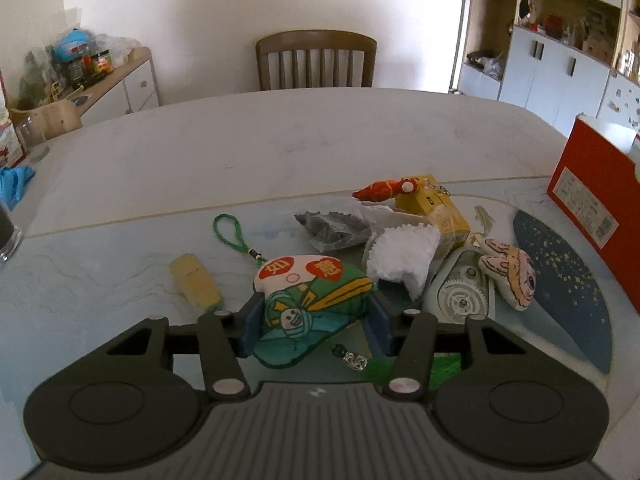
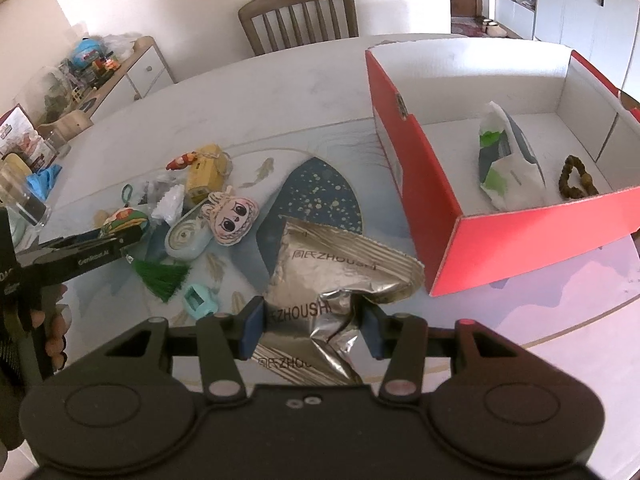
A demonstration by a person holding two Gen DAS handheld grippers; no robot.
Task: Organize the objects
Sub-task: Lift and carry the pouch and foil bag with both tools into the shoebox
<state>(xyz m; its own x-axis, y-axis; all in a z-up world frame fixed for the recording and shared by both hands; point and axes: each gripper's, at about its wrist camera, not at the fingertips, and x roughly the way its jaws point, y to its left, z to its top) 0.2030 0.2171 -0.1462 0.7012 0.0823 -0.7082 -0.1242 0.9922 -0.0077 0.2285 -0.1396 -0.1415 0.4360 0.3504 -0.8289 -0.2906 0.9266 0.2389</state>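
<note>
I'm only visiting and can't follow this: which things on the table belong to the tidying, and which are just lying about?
Part of the tidying:
- red box
- silver foil packet, in the right tool
- green embroidered charm, in the left tool
- doll-face charm
- yellow box

Just lying about:
- wooden chair
- glass jar

Green stuffed charm point(image 1: 308, 312): cartoon print, red-and-white top, green cord loop and tassel; lies on the table between the left gripper's blue pads. Silver foil pouch point(image 2: 340, 280): crumpled, printed lettering, tilted, pinched at its lower end between the right gripper's pads. Red box point(image 2: 420, 184): open, white inside, upright on the table to the right of the pouch; holds a white-green packet point(image 2: 504, 164) and a brown bead bracelet point(image 2: 576, 180).
</note>
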